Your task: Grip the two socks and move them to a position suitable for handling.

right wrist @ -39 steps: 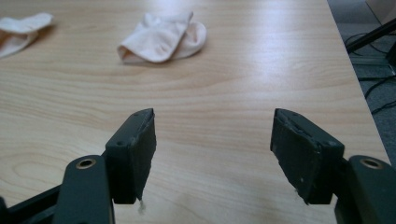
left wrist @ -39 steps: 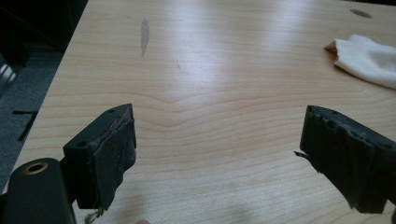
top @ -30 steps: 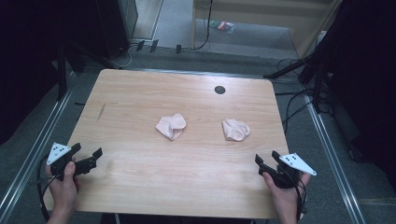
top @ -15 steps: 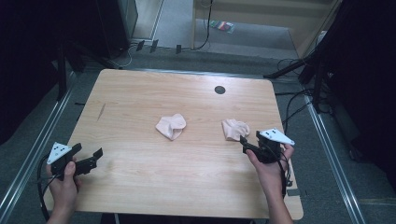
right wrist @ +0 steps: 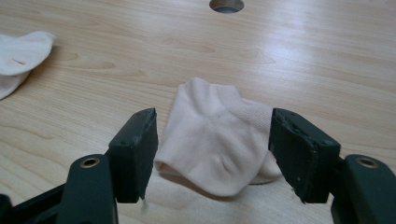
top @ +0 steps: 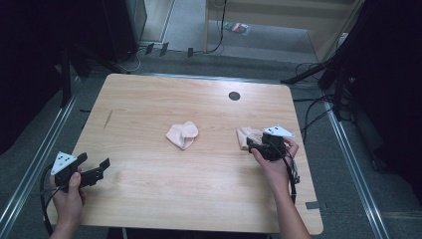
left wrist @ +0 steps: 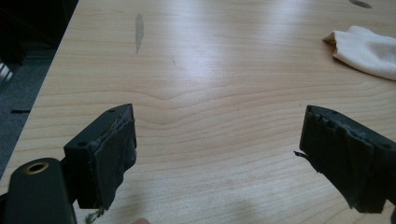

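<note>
Straddling pale sock (right wrist: 218, 140), right gripper (right wrist: 212, 154) open, ungripped; sock's near edge half-hidden

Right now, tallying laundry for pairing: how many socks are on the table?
2. One sock lies near the table's middle; the other sock lies toward the right edge, between the right gripper's open jaws.

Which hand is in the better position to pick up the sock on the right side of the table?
The right. The right gripper has open jaws on both sides of the right sock, not yet pressing it. The left gripper is open over bare table near the left edge, far from both socks.
</note>
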Demonstrator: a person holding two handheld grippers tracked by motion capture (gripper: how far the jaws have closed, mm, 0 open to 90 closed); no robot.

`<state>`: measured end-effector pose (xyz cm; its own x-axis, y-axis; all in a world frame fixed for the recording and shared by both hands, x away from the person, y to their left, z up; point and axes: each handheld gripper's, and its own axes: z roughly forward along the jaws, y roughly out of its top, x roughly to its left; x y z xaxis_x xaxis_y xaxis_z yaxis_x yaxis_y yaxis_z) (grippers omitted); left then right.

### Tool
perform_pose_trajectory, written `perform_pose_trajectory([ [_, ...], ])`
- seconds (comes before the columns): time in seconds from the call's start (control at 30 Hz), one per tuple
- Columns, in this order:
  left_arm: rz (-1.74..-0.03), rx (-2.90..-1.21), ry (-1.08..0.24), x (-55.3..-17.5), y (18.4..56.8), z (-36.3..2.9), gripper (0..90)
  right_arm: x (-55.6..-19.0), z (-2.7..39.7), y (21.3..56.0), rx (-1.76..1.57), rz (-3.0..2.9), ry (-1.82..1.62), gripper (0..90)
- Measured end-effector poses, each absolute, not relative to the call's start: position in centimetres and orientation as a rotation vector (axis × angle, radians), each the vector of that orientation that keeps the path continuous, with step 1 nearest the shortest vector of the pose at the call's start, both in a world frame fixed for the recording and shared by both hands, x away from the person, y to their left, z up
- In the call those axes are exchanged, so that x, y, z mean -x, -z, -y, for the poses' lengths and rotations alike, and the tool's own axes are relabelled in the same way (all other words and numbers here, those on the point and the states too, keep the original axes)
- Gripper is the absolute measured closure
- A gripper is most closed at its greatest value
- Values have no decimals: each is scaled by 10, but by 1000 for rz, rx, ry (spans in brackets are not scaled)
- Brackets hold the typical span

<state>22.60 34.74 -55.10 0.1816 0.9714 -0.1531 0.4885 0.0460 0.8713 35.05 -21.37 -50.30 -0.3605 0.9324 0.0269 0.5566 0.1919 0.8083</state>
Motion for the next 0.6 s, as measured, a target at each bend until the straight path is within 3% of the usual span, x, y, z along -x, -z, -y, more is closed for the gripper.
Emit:
perform_pose_trajectory([
  [0.6,-1436,-1575,-689,-226,551,-347,110,-384,204,533,-1481,-2061,-921,324],
])
